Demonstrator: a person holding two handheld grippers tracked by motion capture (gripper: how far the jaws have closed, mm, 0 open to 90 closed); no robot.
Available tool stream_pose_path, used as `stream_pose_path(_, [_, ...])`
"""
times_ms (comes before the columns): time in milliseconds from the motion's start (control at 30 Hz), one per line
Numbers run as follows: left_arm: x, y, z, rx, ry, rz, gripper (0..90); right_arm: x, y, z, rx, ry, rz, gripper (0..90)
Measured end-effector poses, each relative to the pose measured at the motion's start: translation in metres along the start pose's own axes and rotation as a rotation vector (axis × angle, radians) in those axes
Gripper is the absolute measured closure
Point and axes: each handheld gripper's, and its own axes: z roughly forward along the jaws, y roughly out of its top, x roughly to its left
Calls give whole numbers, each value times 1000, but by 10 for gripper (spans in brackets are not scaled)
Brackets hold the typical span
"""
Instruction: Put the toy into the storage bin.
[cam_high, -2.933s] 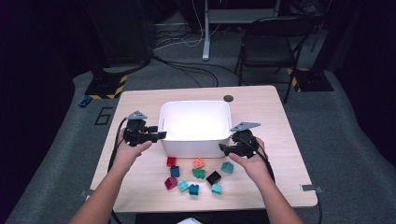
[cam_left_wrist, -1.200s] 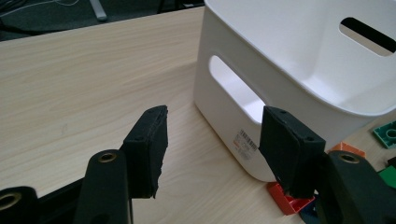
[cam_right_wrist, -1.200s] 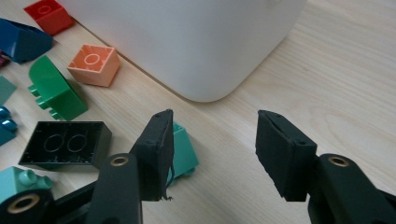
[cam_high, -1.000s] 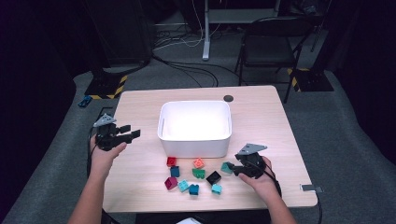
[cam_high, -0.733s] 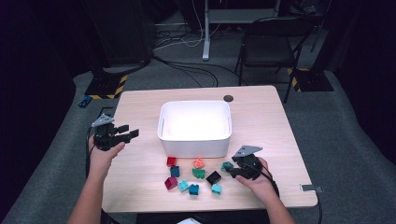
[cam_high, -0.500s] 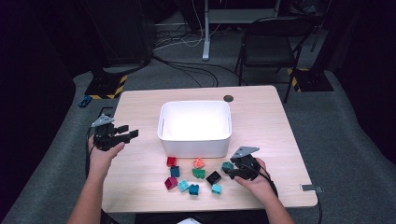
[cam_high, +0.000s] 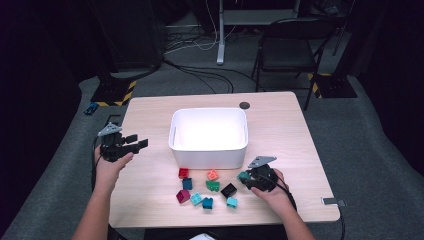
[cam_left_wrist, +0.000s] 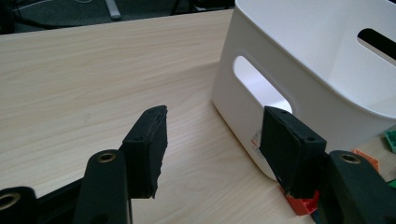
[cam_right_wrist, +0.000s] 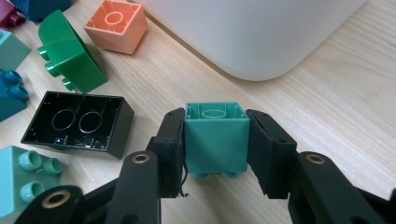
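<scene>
Right gripper view: right gripper (cam_right_wrist: 215, 140) jaws, just closing, clamp teal block (cam_right_wrist: 215, 135), studs toward camera.

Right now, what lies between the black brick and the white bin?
In the right gripper view, a green brick and an orange brick lie between the black brick and the white bin.

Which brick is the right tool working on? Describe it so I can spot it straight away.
Start from the white bin mid-table, then go to the loose bricks in front of it. At their right end, the right tool has just closed on a green-teal square brick; unlike the black brick beside it, it sits apart, clamped between black pads.
</scene>
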Motion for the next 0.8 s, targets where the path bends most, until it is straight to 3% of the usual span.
stream_pose_path(267, [0, 0, 0, 1, 3, 1, 413, -2, 3, -10, -10, -4, 40, 584])
stream_pose_path(800, [-1, 0, -3, -4, 9, 7, 413, -3, 11, -36, -32, -14, 61, 584])
